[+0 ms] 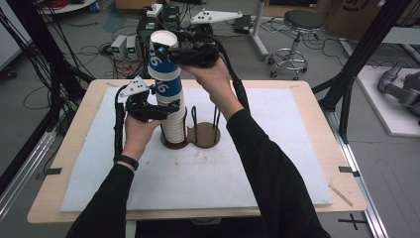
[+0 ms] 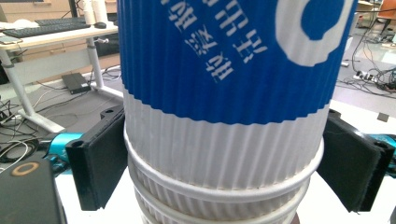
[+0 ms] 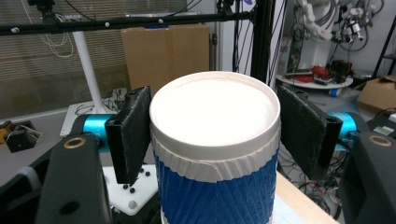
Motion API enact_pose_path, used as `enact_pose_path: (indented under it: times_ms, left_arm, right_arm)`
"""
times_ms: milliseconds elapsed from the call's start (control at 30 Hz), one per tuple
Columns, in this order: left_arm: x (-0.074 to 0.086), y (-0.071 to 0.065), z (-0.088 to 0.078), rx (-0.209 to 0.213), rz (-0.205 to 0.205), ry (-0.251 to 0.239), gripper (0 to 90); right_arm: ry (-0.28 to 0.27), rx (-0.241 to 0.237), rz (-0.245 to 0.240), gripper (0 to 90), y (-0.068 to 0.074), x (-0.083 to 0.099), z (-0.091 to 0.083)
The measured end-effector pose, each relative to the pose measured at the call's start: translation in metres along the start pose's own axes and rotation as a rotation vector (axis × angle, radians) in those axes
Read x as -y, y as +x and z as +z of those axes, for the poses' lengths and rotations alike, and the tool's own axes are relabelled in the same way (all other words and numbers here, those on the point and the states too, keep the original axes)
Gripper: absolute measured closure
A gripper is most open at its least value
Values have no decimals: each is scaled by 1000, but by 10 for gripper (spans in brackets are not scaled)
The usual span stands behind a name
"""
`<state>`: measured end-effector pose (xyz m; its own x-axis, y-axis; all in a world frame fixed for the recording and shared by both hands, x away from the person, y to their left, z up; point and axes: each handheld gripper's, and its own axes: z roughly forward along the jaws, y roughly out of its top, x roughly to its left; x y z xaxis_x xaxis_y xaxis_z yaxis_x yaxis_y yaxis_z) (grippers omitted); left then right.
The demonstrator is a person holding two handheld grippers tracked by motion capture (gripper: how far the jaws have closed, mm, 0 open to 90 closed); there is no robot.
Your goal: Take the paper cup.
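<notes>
- Both sleeved forearms come in from the bottom of the high view, each hand holding a gripper at a tall stack of paper cups.
- Right gripper [image 1: 171,53] is closed on the top cup [image 1: 162,58], a blue-and-white ribbed paper cup; in the right gripper view its two black pads press the cup's sides just under the white rim [image 3: 215,116], and the cup's open mouth faces up.
- That top cup sits highest in the stack, tilted slightly, with its lower part still nested in the cup beneath it.
- Left gripper [image 1: 171,110] is closed on the cup stack [image 1: 173,121] lower down; in the left gripper view its pads bear on both sides of a white ribbed band [image 2: 224,149], just above a rolled rim, with more rims showing beneath.
- Below the left gripper, the stack stands in the left ring of a dark brown cup holder [image 1: 190,136] with thin upright wire posts; the holder's right ring [image 1: 207,134] has no cups in it.
- Under the holder lies a white mat [image 1: 198,173], which covers most of the wooden table [image 1: 74,144].
- Beyond the table, a round stool [image 1: 301,22] stands on the floor among cables and boxes.
</notes>
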<state>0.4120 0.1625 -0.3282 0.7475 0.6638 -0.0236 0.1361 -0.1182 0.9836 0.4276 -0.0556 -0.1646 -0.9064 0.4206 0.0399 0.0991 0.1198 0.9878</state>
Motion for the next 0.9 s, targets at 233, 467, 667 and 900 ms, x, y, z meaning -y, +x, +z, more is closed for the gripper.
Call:
enact_pose_path:
  times_ms: [233, 467, 667, 900]
  left_arm:
    - [0, 0, 0, 1, -2, -2, 119]
    - [0, 0, 0, 2, -3, -3, 119]
    - [0, 0, 0, -1, -1, -3, 119]
    - [0, 0, 0, -3, 0, -1, 119]
  right_arm:
    - [-33, -2, -21, 308, 5, -12, -10]
    - [-62, -3, -34, 307, 4, -19, -31]
    - [-68, -4, -42, 308, 1, -22, -54]
    - [-74, -13, -39, 308, -1, -19, -77]
